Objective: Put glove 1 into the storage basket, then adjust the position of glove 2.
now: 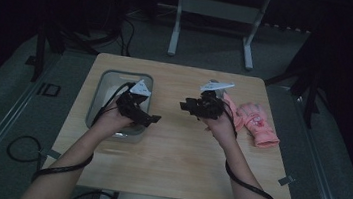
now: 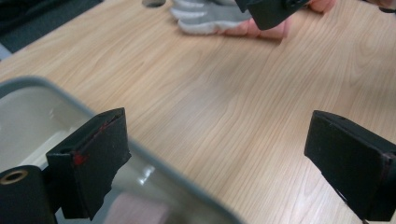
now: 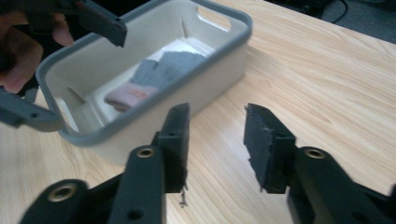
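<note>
Bare tabletop (image 1: 178, 155) between bin (image 1: 94, 101) at left and pink glove (image 1: 258, 121) at right

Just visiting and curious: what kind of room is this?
Probably a lab or recording studio: one bare wooden table lit amid darkness, cabled handheld tools in both hands, and a bin and glove set out as props.

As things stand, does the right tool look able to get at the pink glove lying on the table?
Probably yes. The pink glove lies flat on the table just beside the right tool, with nothing on it. The tool's jaws are open and empty, though pointed away from the glove, so the hand must turn back.
</note>
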Demonstrator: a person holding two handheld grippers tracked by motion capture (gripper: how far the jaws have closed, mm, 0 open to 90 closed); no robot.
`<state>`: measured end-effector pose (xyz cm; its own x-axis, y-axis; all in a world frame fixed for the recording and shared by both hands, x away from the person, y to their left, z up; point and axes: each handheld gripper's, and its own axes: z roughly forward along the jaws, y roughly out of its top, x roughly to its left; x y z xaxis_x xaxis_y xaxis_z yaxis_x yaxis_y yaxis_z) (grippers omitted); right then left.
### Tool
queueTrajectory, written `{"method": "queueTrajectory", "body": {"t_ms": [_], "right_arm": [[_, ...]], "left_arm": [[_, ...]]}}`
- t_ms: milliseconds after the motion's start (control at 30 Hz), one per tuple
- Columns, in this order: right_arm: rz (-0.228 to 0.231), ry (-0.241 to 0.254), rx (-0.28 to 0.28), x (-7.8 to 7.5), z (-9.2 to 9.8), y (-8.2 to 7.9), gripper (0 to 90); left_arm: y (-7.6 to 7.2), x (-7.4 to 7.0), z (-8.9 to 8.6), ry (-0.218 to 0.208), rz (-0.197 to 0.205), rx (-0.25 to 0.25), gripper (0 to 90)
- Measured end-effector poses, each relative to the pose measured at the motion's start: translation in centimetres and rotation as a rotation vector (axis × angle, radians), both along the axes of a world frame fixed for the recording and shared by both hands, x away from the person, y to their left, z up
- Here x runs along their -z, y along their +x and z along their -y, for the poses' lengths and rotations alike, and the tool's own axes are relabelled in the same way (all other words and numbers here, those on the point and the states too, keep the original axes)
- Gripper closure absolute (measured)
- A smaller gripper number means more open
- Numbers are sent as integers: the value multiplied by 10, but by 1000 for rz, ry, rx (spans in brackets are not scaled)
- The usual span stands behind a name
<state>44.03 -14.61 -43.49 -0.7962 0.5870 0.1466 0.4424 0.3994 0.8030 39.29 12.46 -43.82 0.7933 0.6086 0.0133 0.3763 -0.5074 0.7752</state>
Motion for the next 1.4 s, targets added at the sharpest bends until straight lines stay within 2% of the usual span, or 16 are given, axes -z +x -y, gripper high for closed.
{"method": "queueTrajectory", "body": {"t_ms": [67, 100, 167, 300, 367, 433, 533, 567, 600, 667, 700, 867, 1000, 1133, 1300, 1400], "right_arm": [[11, -10, 10, -1, 9, -1, 618], [11, -10, 10, -1, 9, -1, 618], [27, -16, 35, -3, 23, -1, 619], [38, -12, 63, -2, 40, 0, 620], [42, -14, 102, 3, 57, 4, 620], [42, -28, 128, 8, 68, 7, 620], [46, -56, 165, 15, 83, 12, 635], [50, -70, 182, 18, 88, 15, 652], [51, -80, 193, 20, 92, 17, 654], [56, -100, 217, 25, 100, 24, 666], [59, -114, 230, 26, 103, 28, 673], [68, -180, 261, 35, 112, 48, 680], [68, -256, 254, 44, 109, 64, 679], [33, -275, 241, 54, 105, 75, 680], [4, -310, 238, 67, 103, 83, 691], [-17, -367, 252, 80, 104, 90, 696]], "left_arm": [[-7, 2, 13, -9, 14, 5, 63], [-7, 2, 13, -9, 14, 5, 63], [-17, 4, 29, -9, 35, 4, 63], [-25, 8, 44, -16, 27, 30, 63], [-30, 15, 59, -40, 15, 51, 63], [-32, 18, 64, -46, 13, 51, 63], [-39, 34, 78, -59, -1, 38, 63], [-39, 34, 78, -59, -1, 38, 63], [-43, 42, 83, -65, 9, 37, 63], [-46, 46, 85, -62, 14, 36, 63], [-51, 52, 87, -82, 12, 31, 63], [-69, 68, 87, -80, 73, 9, 63], [-76, 77, 85, -79, 77, -7, 63], [-86, 92, 83, -89, 50, -7, 63], [-98, 100, 83, -91, 53, 2, 63], [-106, 105, 82, -103, 56, 1, 63]]}}
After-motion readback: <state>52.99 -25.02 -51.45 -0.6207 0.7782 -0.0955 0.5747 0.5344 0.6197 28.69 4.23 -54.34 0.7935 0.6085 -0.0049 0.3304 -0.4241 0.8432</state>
